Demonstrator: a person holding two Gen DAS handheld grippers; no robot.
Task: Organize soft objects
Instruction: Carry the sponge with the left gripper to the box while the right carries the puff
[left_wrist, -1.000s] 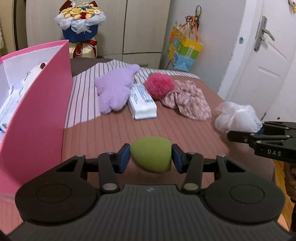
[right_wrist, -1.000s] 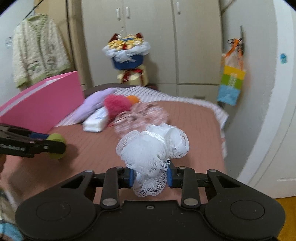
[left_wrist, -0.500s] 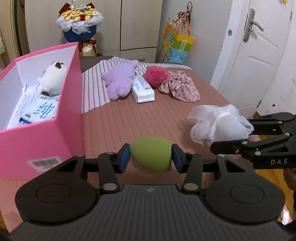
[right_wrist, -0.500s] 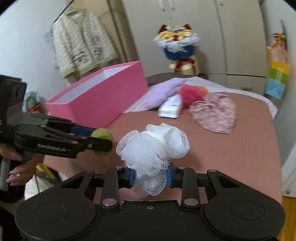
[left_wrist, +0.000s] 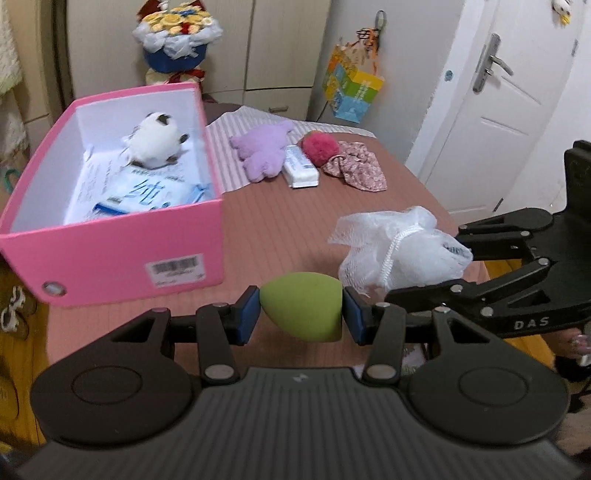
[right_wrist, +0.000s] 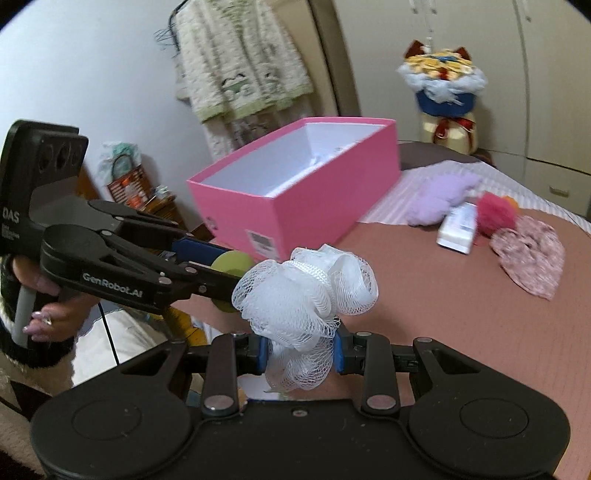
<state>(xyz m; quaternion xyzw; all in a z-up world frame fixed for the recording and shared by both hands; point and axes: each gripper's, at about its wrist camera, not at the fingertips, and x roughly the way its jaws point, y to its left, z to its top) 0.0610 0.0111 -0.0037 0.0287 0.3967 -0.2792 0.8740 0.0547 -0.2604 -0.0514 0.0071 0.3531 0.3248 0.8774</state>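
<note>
Left gripper (left_wrist: 302, 313) clamping green egg-shaped sponge (left_wrist: 302, 312); right gripper (right_wrist: 298, 355) pinching white mesh bath pouf (right_wrist: 306, 291), open pink cardboard box (left_wrist: 125, 254) at ten o'clock.

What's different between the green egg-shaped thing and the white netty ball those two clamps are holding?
The green sponge is smooth, solid and egg-shaped; the white mesh pouf is frilly, see-through netting with a cord. The sponge fits neatly between the left gripper's pads; the pouf bulges well above and below the right gripper's pads. Both are soft, both are clamped and held off the bed, near the pink box.
</note>
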